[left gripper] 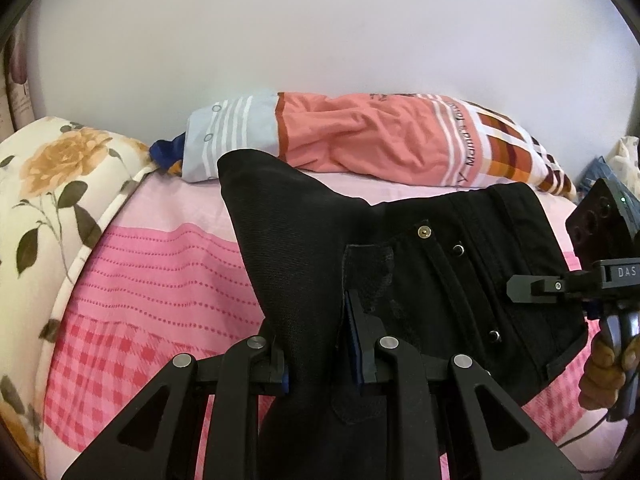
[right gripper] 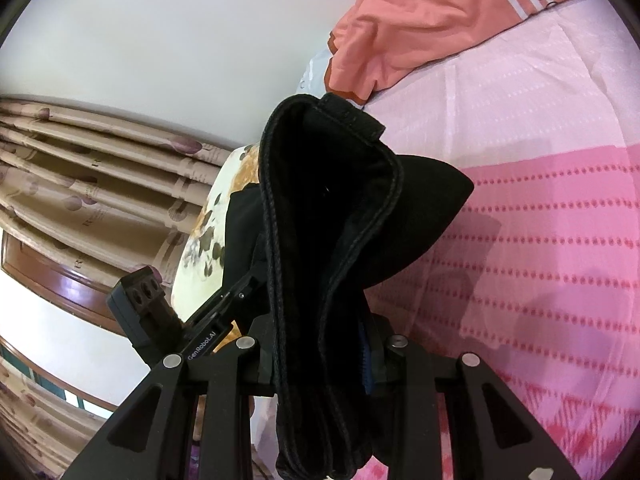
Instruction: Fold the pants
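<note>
The black pants (left gripper: 440, 264) hang in the air over the bed, stretched between both grippers, waistband snaps and fly facing the left wrist view. My left gripper (left gripper: 320, 344) is shut on a bunched part of the fabric, its blue pads (left gripper: 356, 344) pressed against the cloth. In the same view my right gripper (left gripper: 532, 288) pinches the pants' right edge, a hand (left gripper: 604, 364) on its handle. In the right wrist view the pants (right gripper: 328, 208) rise as thick folded layers with seams between the shut fingers of my right gripper (right gripper: 320, 360). My left gripper (right gripper: 236, 296) grips the far side.
Below lies a bed with a pink patterned sheet (left gripper: 160, 280). A salmon and striped pillow (left gripper: 380, 136) sits against the white wall behind. A floral quilt (left gripper: 52, 184) lines the bed's left side. Beige curtains (right gripper: 80, 168) hang beyond it.
</note>
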`<state>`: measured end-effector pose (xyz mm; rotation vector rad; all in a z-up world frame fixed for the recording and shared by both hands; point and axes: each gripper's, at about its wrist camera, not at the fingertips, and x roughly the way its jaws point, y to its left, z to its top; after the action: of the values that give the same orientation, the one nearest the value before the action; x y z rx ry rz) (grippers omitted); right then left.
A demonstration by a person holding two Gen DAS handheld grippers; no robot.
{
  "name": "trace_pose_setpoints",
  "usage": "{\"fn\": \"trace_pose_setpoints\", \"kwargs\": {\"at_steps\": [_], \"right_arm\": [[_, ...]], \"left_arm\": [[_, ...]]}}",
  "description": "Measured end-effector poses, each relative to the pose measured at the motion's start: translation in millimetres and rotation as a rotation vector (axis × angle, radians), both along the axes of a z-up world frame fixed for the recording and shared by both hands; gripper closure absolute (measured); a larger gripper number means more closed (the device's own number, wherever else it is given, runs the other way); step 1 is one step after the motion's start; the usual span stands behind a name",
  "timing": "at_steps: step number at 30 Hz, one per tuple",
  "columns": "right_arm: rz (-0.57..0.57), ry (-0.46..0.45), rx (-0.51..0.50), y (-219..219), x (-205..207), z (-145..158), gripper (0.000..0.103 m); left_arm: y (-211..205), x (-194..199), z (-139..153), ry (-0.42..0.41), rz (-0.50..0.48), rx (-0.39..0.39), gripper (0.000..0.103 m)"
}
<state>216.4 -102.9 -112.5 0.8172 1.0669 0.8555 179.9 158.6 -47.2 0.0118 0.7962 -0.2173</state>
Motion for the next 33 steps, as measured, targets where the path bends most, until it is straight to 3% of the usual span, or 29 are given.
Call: {"fn": "trace_pose_setpoints", "kwargs": {"at_steps": [17, 23, 26, 30, 33], "right_arm": [[-0.019, 0.027, -0.028, -3.7, 23.6, -31.4, 0.075], [-0.041, 0.038, -0.073, -8.9, 21.6, -39.1, 0.071], [-0.058, 0.017, -0.146, -8.6, 19.1, -35.7, 0.066], [-0.111, -0.060, -0.277, -9.3, 7.5, -19.5, 0.063], [-0.154, -0.131, -0.372, -8.5, -8.4, -0.1, 0.055]], "left_arm": [[12.7, 29.9, -38.6, 0.043, 0.036, 0.021, 0.079], [17.2, 29.5, -44.3, 0.025, 0.094, 0.054, 0.060], [22.1, 28.1, -43.6, 0.011, 0.151, 0.084, 0.040], [25.4, 17.7, -32.3, -0.052, 0.214, 0.117, 0.018], [23.4, 9.9, -23.0, -0.099, 0.246, 0.156, 0.009]]}}
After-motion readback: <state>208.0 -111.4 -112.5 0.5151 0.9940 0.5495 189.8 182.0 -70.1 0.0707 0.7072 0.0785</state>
